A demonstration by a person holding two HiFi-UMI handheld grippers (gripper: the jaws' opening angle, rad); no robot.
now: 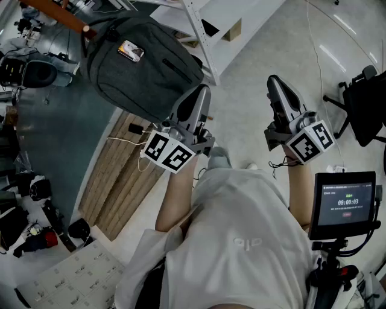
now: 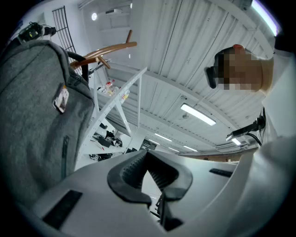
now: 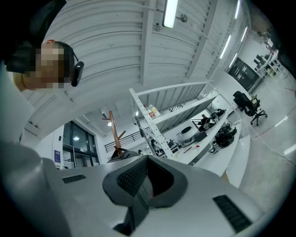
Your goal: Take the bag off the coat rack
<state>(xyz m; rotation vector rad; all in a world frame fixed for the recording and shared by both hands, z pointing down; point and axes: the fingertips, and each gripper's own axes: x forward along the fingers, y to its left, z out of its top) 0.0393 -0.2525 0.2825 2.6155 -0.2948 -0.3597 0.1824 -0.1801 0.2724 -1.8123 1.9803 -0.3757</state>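
Floor panel: a pale wooden slatted panel [image 1: 123, 172] is seen on the light floor, below and to the left of the left fingers.
Bag: a dark grey fabric backpack [image 1: 142, 66] [image 2: 32, 115] is hung by its top from an arm of the rack. It is just left of the left fingers and up against their tips in the head view, but not between them. It is well to the left of the right fingers.
Coat rack: a brown wooden stand with curved arms [image 1: 57, 15] [image 2: 104, 51] [image 3: 113, 132] is placed beyond the bag, up and left of the left fingers, and far ahead of the right fingers.
Shelving: a white metal frame [image 1: 199, 36] [image 2: 118, 99] [image 3: 148, 120] is seen straight ahead of both pairs of fingers.
Chair: a black office chair [image 1: 365, 108] is placed to the right of the right fingers.
Screen: a black tablet showing a timer [image 1: 347, 202] is mounted behind and to the right of the right fingers.
Left gripper [image 1: 202, 92] [image 2: 147, 152]: the fingers are pressed together with nothing held.
Right gripper [image 1: 274, 81] [image 3: 147, 158]: the fingers are pressed together with nothing held.
Tag: a small pale card [image 1: 131, 51] [image 2: 60, 99] is attached to the bag's front, up and left of the left fingers.
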